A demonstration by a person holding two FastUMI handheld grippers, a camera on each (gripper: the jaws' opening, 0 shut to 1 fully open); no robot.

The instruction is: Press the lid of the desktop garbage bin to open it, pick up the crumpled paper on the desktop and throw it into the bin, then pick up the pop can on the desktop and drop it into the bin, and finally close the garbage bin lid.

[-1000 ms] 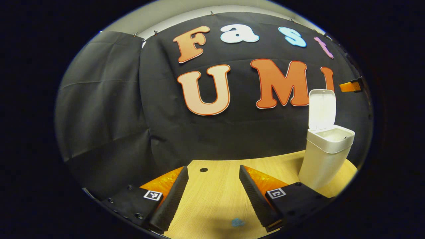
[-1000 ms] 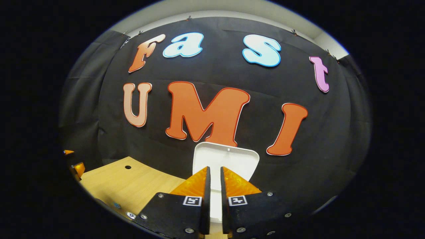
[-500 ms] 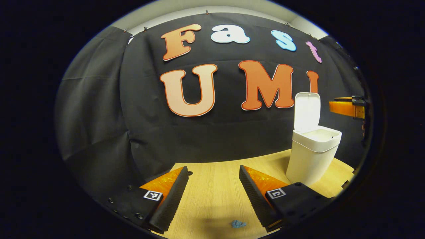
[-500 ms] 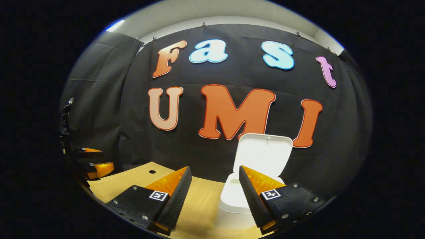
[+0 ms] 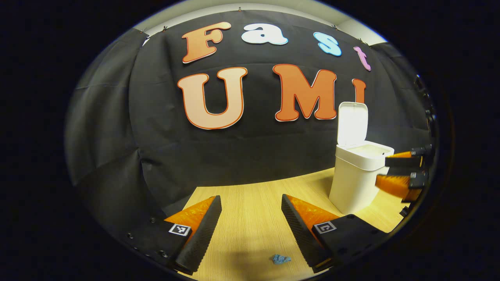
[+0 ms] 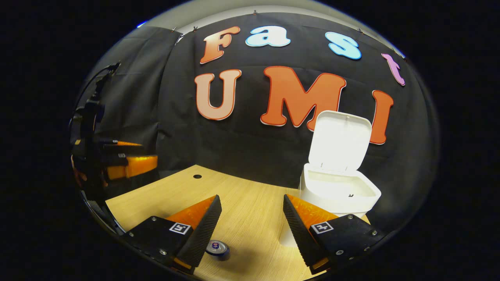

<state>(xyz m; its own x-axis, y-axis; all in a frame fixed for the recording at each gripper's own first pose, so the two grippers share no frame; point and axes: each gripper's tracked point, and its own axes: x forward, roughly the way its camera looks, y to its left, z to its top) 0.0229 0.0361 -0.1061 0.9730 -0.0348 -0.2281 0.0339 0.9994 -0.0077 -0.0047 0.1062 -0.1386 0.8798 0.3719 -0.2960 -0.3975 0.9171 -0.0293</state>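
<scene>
I see the bin (image 6: 336, 187) (lid (image 6: 339, 142) up, inside hidden); both my tongs, left (image 5: 250, 218) and right (image 6: 252, 218), gape empty.

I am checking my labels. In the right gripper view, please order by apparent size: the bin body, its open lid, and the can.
1. Lid and bin body: similar; the right tongs hide part of the body, so I do not rank them.
2. Can: much the smallest, though nearest the camera and partly hidden.
</scene>
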